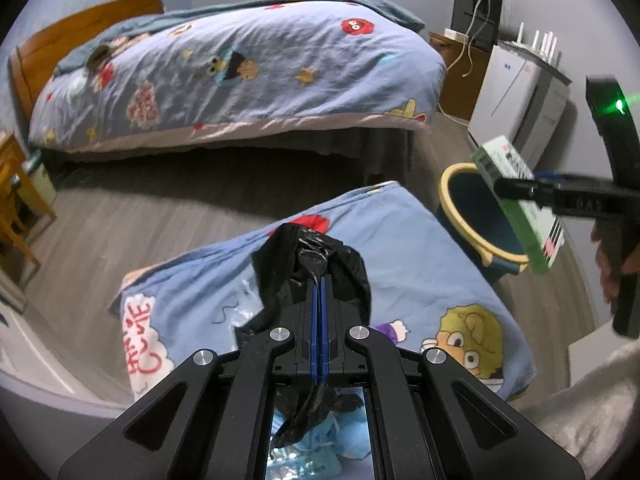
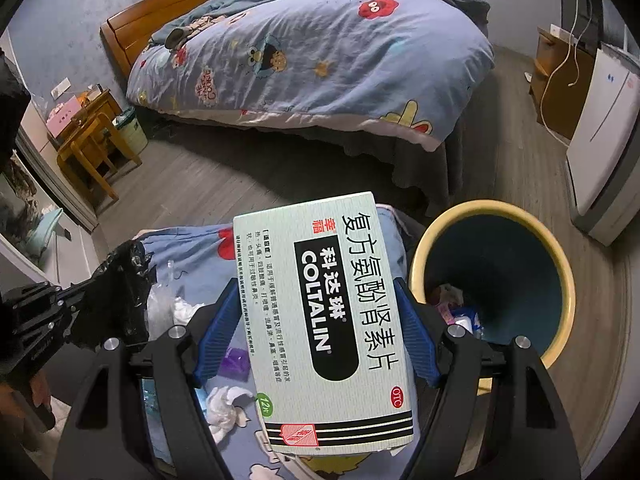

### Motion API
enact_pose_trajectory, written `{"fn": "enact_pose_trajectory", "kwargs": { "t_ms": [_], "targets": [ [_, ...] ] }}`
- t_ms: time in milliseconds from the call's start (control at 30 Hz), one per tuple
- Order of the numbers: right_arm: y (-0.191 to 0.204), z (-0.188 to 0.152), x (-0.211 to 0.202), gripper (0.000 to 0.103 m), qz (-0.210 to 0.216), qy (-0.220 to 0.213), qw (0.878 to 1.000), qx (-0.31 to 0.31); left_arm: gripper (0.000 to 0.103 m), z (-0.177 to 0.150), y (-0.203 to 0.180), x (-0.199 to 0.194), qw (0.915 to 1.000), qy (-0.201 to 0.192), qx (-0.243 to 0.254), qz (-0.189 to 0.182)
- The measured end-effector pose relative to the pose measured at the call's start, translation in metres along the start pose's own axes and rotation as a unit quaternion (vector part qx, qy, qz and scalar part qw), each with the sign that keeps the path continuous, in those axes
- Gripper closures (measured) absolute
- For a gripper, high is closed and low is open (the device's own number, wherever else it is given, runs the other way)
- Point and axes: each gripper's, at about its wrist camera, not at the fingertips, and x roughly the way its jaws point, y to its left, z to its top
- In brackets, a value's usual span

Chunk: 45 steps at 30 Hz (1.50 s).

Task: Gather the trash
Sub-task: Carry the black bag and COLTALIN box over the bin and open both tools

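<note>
The right gripper [image 2: 320, 328] has its jaws wide apart, clamped on the 2 long edges of a pale green medicine box [image 2: 326, 320], which sits above the near bed beside the bin [image 2: 560, 280]. In the left wrist view the same box [image 1: 516, 200] hangs over the bin's [image 1: 452, 196] yellow rim, tilted, with its far end lowest.

The left gripper [image 1: 320, 280] has its jaws pressed together on a fold of the black trash bag [image 1: 312, 256], held above the cartoon bedsheet [image 1: 420, 264].

The main risk is a miss. The box is wide and flat, and it looks only partly over the opening. If the jaws let go now, it may strike the rim and slide to the floor [image 2: 208, 184] or back onto the sheet. The cardboard could also buckle under the pinch and slip out early.

A second risk lies with the bag. Its grip is on a thin fold of plastic, so a tug could tear it or pull it free. Crumpled tissues [image 2: 224, 404] and a purple scrap [image 2: 236, 360] lie loose on the sheet near the box, and a careless sweep could scatter them off the edge.
</note>
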Motion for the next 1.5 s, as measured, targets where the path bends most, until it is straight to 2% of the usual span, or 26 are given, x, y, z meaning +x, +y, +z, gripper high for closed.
{"fn": "enact_pose_trajectory", "kwargs": {
  "t_ms": [100,300,600,733,867,1033,1267,1500],
  "targets": [
    [-0.004,0.003,-0.002,0.030,0.001,-0.005,1.000,-0.003,0.101,0.000,-0.006,0.002,0.9997,0.008,-0.015,-0.019],
    [-0.026,0.007,-0.007,0.030,-0.012,-0.015,1.000,0.009,0.101,0.007,-0.037,0.004,0.9997,-0.003,0.022,-0.013],
    [-0.087,0.004,-0.008,0.030,-0.019,-0.014,0.997,0.075,0.101,0.035,-0.092,0.031,0.9981,0.000,0.034,-0.052],
    [-0.117,0.001,-0.006,0.030,-0.020,-0.013,0.993,0.113,0.101,0.050,-0.121,0.042,0.9964,-0.001,0.054,-0.065],
    [-0.152,-0.005,-0.003,0.030,-0.023,-0.014,0.986,0.164,0.101,0.063,-0.149,0.053,0.9937,-0.004,0.079,-0.079],
    [-0.197,-0.016,0.006,0.030,-0.040,-0.016,0.970,0.241,0.101,0.085,-0.176,0.072,0.9912,-0.005,0.088,-0.098],
    [-0.237,-0.034,0.017,0.030,-0.061,-0.026,0.947,0.314,0.101,0.119,-0.211,0.105,0.9871,-0.003,0.079,-0.139],
    [-0.268,-0.049,0.020,0.030,-0.066,-0.037,0.929,0.363,0.101,0.127,-0.239,0.138,0.9845,-0.004,0.092,-0.149]
  ]
}}
